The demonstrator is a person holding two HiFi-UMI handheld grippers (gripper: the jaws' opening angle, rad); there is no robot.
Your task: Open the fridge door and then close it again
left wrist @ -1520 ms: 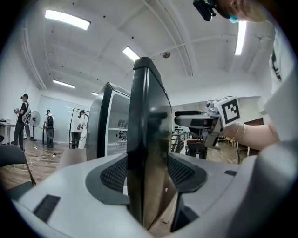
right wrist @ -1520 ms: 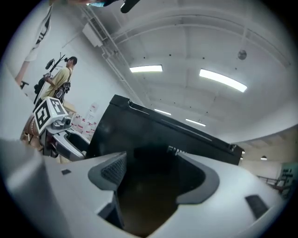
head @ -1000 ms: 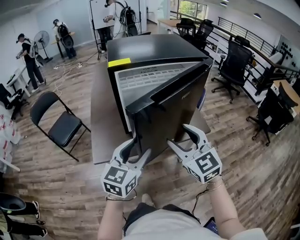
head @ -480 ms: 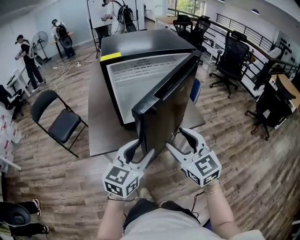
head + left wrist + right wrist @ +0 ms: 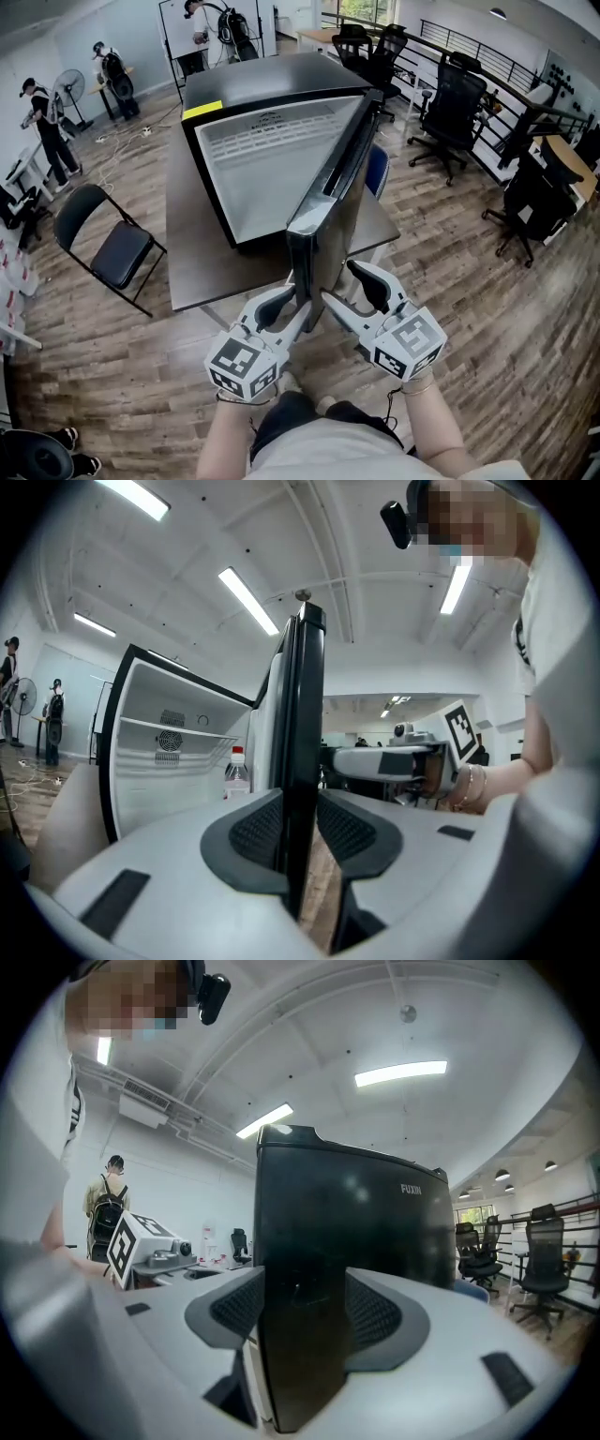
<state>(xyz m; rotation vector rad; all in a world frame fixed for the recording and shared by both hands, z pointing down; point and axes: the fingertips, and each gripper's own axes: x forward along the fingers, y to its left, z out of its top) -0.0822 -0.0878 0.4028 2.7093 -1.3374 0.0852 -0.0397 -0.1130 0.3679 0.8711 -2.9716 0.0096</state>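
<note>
Right now both my forearms reach forward side by side, grippers about level, marker cubes turned up. My left gripper (image 5: 298, 302) has just been closing its jaws and pinches the thin free edge of the fridge door (image 5: 330, 202), pads (image 5: 258, 832) against both sides. My right gripper (image 5: 337, 281), just beside it, clamps the thicker part of the same edge, jaws wide. The door stands swung well out from the black fridge (image 5: 267, 80), its free edge overhanging the table's (image 5: 202, 262) near edge. A bottle (image 5: 236, 771) stands inside.
</note>
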